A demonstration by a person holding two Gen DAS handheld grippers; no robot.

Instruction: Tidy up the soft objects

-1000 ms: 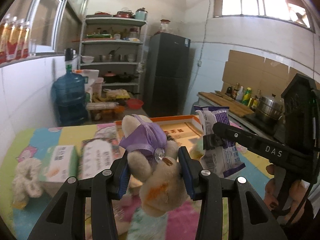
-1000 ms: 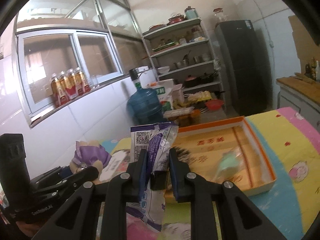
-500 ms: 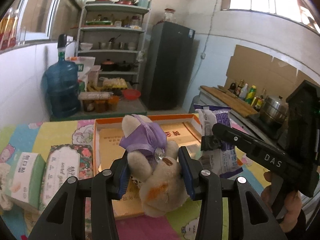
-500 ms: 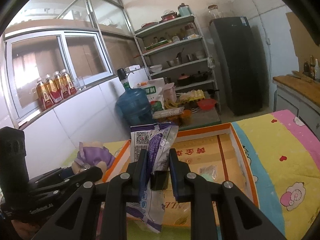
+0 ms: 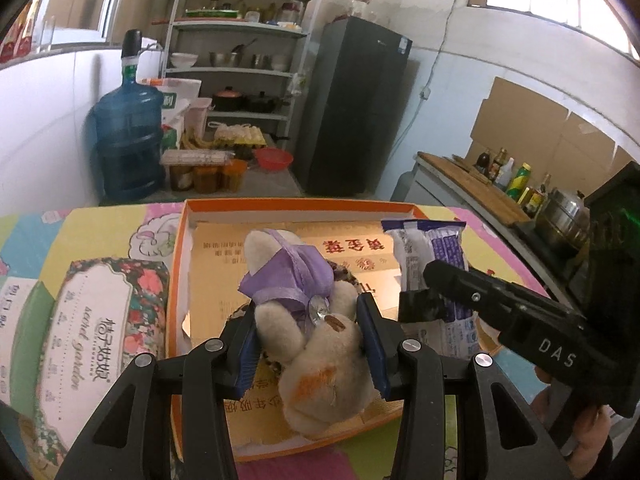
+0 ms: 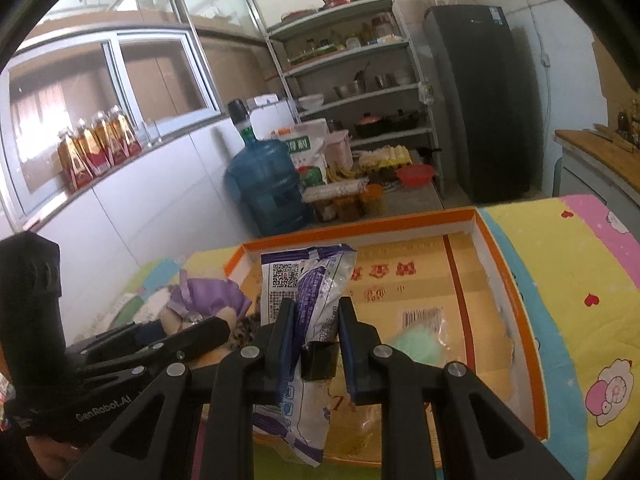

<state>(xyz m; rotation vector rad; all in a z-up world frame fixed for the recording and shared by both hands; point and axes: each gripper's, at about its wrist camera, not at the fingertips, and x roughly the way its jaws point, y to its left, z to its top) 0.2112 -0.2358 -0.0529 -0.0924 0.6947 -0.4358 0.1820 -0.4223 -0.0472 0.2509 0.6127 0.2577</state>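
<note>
While both loads hang over the shallow orange-rimmed cardboard box (image 5: pixel 181 264), nothing held is set down yet. Left claw (image 5: pixel 311 330) clamped on the beige plush bear with a purple ribbon bow (image 5: pixel 308 320), above the box's near-left part. Right claw (image 6: pixel 316 332) squeezed tight on the white-and-purple crinkly plastic packet (image 6: pixel 310 284), upright, over the box's near edge toward the middle. Already lying in the box: a pale green soft item in a clear wrap (image 6: pixel 418 346) near the right side, plus something leopard-patterned (image 6: pixel 244 330) under the bear, mostly hidden. Left to sort, judging by the layout: two paper-wrapped tissue packs, one floral-bordered (image 5: pixel 98 320), one green-and-white (image 5: pixel 16 312), on the worktop just left of the box. So roughly midway, release of both items likely next.

Worktop has a pastel cartoon-print cloth (image 6: pixel 560 280). Kitchen room: blue water jug (image 5: pixel 128 140), metal shelf rack (image 5: pixel 240 60) with pots, dark fridge (image 5: pixel 356 108), bottles on the window sill (image 6: pixel 96 144).
</note>
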